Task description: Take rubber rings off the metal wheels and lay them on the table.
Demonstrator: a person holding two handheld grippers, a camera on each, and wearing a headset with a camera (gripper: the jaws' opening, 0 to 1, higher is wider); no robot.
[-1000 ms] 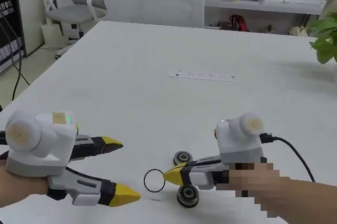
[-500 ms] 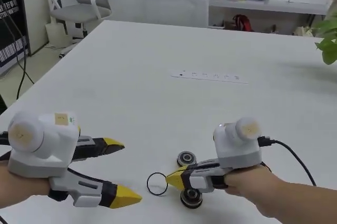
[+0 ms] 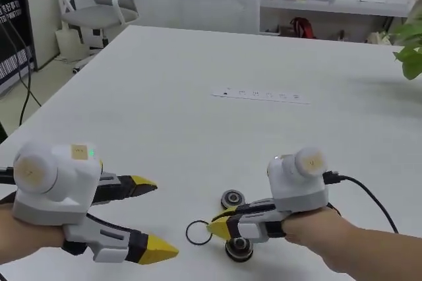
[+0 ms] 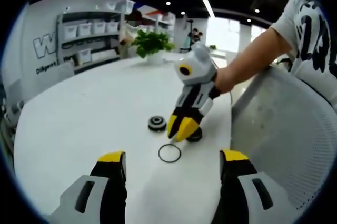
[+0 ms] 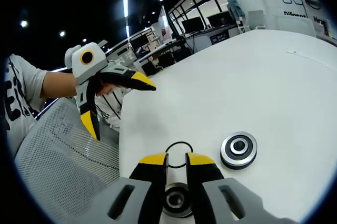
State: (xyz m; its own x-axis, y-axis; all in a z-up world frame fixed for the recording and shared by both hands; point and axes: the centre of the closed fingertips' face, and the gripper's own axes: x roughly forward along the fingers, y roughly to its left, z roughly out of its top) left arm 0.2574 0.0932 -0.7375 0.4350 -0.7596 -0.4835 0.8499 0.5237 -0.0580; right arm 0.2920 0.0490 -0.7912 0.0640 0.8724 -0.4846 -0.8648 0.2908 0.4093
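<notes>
A thin black rubber ring lies flat on the white table. My right gripper is shut, its yellow tips at the ring's right edge and nothing visible between them. One metal wheel sits under that gripper's jaws. A second wheel stands free just beyond it. My left gripper is open, a short way left of the ring, jaws spread wide and pointing at it.
A white power strip lies across the middle of the table. A green plant overhangs the far right edge. Office chairs stand beyond the far side. The right gripper's black cable trails to the right.
The head view has shifted a little. Both grippers, the ring and the wheels keep their places relative to one another.
</notes>
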